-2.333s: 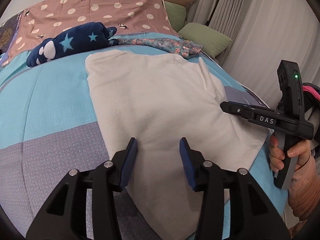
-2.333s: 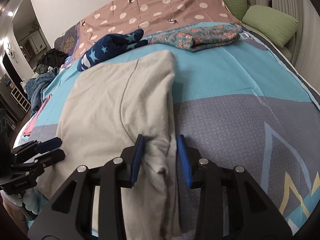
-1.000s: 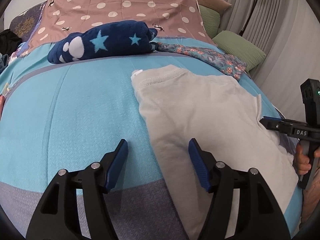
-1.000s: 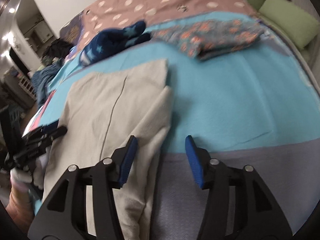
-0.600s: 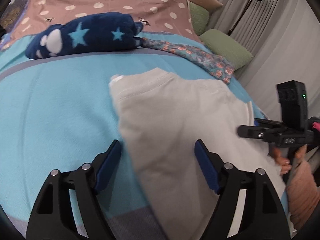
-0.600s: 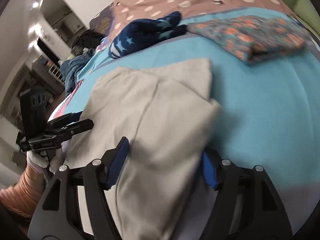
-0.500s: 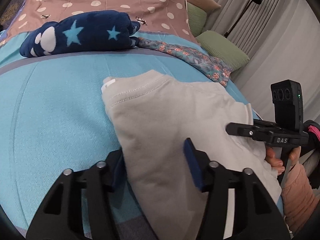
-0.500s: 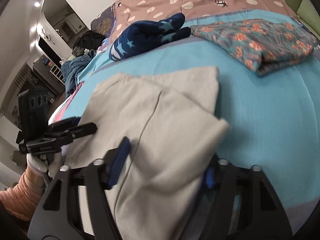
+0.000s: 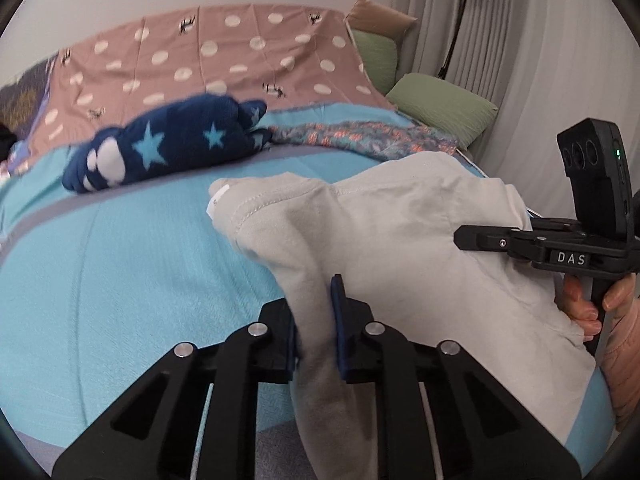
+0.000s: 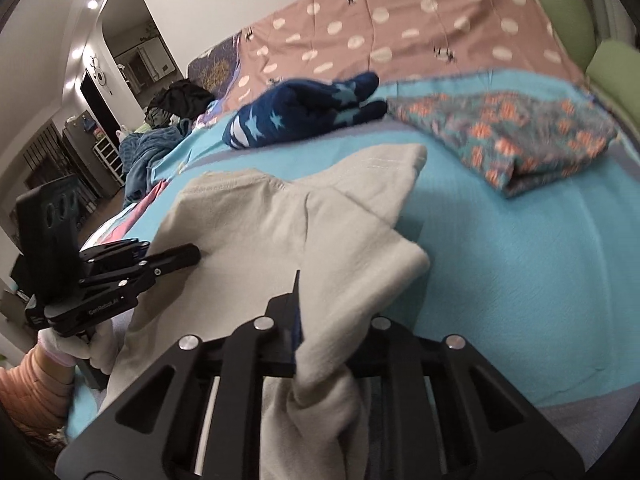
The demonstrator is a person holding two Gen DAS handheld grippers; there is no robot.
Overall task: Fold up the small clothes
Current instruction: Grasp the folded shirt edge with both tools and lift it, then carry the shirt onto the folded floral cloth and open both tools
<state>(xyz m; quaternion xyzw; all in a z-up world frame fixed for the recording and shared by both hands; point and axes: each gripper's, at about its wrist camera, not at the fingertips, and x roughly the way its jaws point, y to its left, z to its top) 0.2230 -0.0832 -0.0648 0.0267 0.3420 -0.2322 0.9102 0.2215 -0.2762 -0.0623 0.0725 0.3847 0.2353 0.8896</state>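
Observation:
A beige small garment (image 9: 400, 240) lies on the turquoise bedspread (image 9: 120, 260); it also shows in the right wrist view (image 10: 260, 232). My left gripper (image 9: 316, 320) is shut on the garment's left edge, with cloth bunched between its blue pads and lifted. My right gripper (image 10: 320, 328) is shut on the garment's right edge, and the cloth covers its right finger. Each gripper shows from the side in the other's view: the right one (image 9: 472, 238) and the left one (image 10: 188, 256). The garment's far edge with its label (image 9: 218, 196) rests on the bed.
A navy star-patterned plush garment (image 9: 168, 148) and a folded floral cloth (image 9: 360, 140) lie farther up the bed. A pink dotted blanket (image 9: 240, 64) and green pillows (image 9: 444, 108) are beyond. A floor lamp (image 9: 460, 8) stands by the curtains. Piled clothes (image 10: 152, 148) lie at the left.
Both grippers moved up along the garment's sides with open jaws, then shut on its left and right edges. The gripped edges have now risen off the bed.

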